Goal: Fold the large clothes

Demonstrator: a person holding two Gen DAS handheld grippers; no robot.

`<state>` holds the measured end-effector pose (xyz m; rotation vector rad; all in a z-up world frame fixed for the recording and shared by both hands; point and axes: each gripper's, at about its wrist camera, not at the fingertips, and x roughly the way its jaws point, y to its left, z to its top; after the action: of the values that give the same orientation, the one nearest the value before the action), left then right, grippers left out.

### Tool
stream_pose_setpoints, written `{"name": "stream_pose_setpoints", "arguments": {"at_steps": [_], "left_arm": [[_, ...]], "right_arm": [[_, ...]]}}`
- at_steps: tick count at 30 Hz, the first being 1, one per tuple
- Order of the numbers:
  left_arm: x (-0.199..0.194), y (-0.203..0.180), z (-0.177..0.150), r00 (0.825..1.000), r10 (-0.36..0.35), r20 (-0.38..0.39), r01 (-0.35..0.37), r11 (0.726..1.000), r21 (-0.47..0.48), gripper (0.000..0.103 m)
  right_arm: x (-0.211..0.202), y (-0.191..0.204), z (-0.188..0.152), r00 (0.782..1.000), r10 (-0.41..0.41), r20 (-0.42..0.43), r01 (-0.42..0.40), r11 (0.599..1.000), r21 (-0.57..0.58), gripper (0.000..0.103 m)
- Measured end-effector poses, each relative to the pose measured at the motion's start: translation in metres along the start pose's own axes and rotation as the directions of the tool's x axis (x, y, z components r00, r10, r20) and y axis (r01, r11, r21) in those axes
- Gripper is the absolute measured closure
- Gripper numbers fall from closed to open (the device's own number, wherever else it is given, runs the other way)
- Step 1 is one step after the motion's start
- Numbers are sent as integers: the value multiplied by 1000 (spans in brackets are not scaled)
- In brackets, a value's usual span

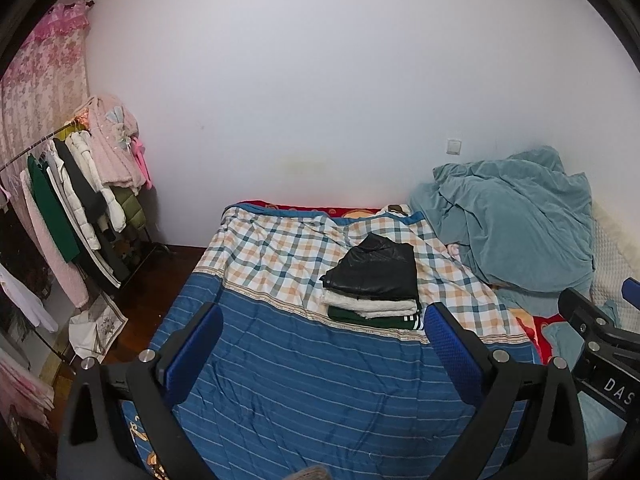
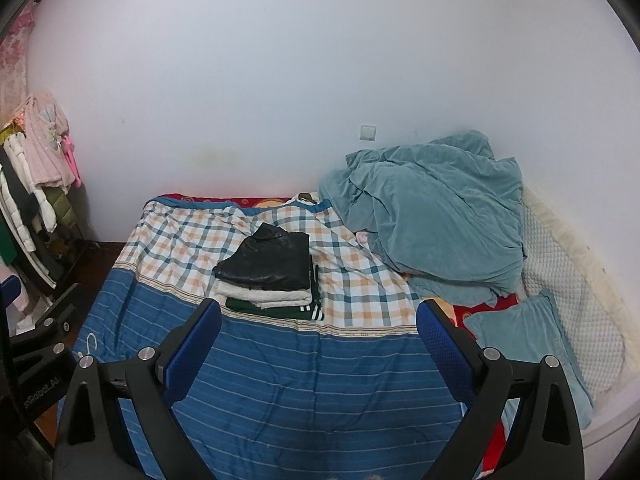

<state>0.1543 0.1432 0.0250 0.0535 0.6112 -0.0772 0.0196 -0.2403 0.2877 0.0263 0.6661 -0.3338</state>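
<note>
Both tools hang above the near end of the bed, holding nothing. The left gripper [image 1: 324,316] stands wide, its blue pads well apart, and the right gripper [image 2: 319,312] is spread just as wide. The folded stack of clothes [image 1: 374,280] lies on the checked part of the quilt [image 1: 280,248]: a black jacket [image 2: 268,264] on top, a white garment [image 2: 266,296] beneath, a green garment [image 2: 280,310] lowest. A teal blanket [image 2: 432,216] is heaped at the far right against the wall.
</note>
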Motion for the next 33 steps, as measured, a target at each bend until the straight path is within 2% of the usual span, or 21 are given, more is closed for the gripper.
{"name": "stream_pose_setpoints", "arguments": {"at_steps": [33], "left_arm": [[-18, -8, 0, 1000, 8, 15, -8, 1000, 0, 0]], "right_arm": [[-19, -11, -19, 999, 32, -17, -31, 999, 14, 3]]}}
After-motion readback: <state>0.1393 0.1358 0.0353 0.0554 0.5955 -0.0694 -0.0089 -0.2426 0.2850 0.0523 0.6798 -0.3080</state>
